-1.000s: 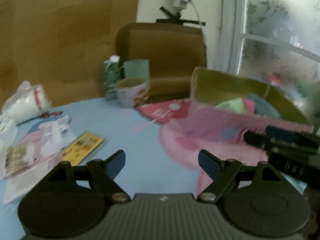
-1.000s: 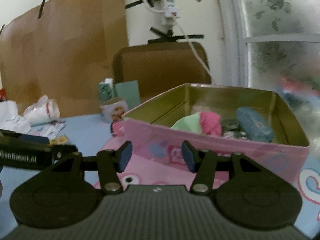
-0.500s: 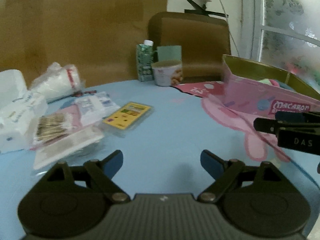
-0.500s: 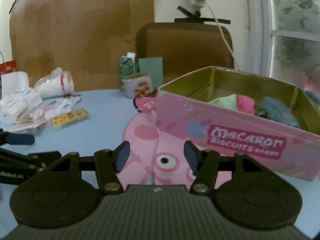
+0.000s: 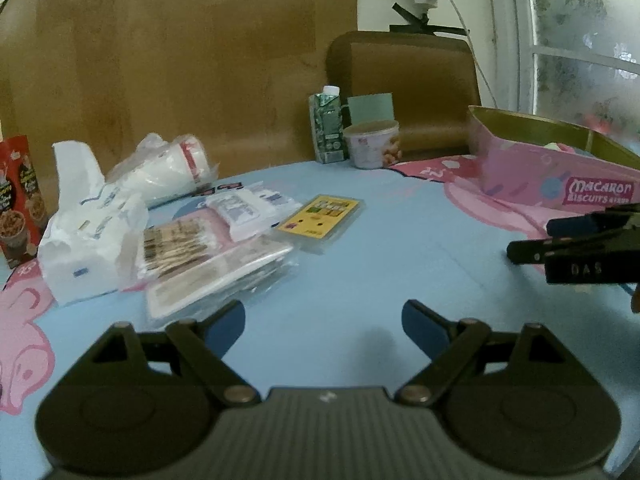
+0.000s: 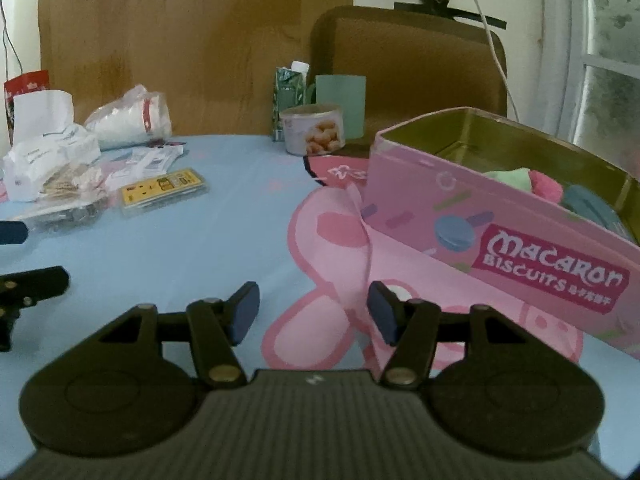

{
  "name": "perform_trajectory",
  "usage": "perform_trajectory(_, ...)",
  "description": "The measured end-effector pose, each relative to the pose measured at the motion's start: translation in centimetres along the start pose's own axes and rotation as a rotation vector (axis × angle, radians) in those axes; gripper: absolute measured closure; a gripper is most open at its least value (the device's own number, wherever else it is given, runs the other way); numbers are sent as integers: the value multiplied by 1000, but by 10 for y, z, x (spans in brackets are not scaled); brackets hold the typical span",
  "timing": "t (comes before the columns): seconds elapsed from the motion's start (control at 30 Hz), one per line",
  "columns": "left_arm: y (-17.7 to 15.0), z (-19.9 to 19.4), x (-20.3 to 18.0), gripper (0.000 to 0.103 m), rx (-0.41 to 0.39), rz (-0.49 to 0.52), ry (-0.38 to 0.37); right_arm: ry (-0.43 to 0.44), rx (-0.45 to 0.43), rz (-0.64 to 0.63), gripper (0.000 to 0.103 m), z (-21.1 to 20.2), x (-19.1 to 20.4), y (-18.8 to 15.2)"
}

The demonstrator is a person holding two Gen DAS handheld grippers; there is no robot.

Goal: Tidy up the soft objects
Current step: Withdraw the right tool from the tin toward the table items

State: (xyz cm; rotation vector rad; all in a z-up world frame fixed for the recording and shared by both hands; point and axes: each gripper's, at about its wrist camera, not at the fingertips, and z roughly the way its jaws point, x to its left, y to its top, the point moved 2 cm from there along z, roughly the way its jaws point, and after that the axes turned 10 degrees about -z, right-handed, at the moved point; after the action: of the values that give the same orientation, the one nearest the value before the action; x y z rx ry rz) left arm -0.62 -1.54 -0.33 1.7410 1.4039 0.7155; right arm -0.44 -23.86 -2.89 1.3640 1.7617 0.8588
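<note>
A pink Macaron Biscuits tin (image 6: pixel 500 236) stands open on the right of the blue tablecloth; it also shows in the left wrist view (image 5: pixel 560 184). Inside it lie a green and pink soft cloth (image 6: pixel 524 180) and a blue soft item (image 6: pixel 592 208). My right gripper (image 6: pixel 314 316) is open and empty, low over the cloth just left of the tin. My left gripper (image 5: pixel 324 330) is open and empty over bare cloth, right of a pile of plastic packets (image 5: pixel 208 252). A crumpled white tissue pack (image 5: pixel 88 240) lies at the left.
A yellow card pack (image 5: pixel 322 216), a white bagged roll (image 5: pixel 168 172), a green carton (image 5: pixel 326 128), a snack cup (image 5: pixel 372 144) and a red box (image 5: pixel 18 200) sit on the table. A brown chair (image 6: pixel 408 64) stands behind. A window is on the right.
Both grippers have pulled back from the tin and swung left. The tin sits further right in both views and the packet pile has come into the left wrist view. Both stay open.
</note>
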Motion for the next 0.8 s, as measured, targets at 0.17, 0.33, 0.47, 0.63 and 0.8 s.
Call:
perform_trajectory(0.17, -2, -3, 11, 14, 8, -9, 2, -11, 12, 9, 33, 3, 0, 1)
perform_trajectory(0.33, -5, -10, 29, 14, 2, -45, 29, -2, 15, -6, 33, 5, 5, 4)
perform_trajectory(0.47, -7, -13, 48, 14, 11, -97, 50, 26, 11, -35, 33, 9, 16, 9)
perform_trajectory(0.63, -13, -18, 65, 14, 16, -129, 75, 53, 4, -66, 33, 14, 29, 16)
perform_trajectory(0.8, -13, -19, 79, 14, 20, -171, 86, 73, 1, -98, 33, 19, 40, 22)
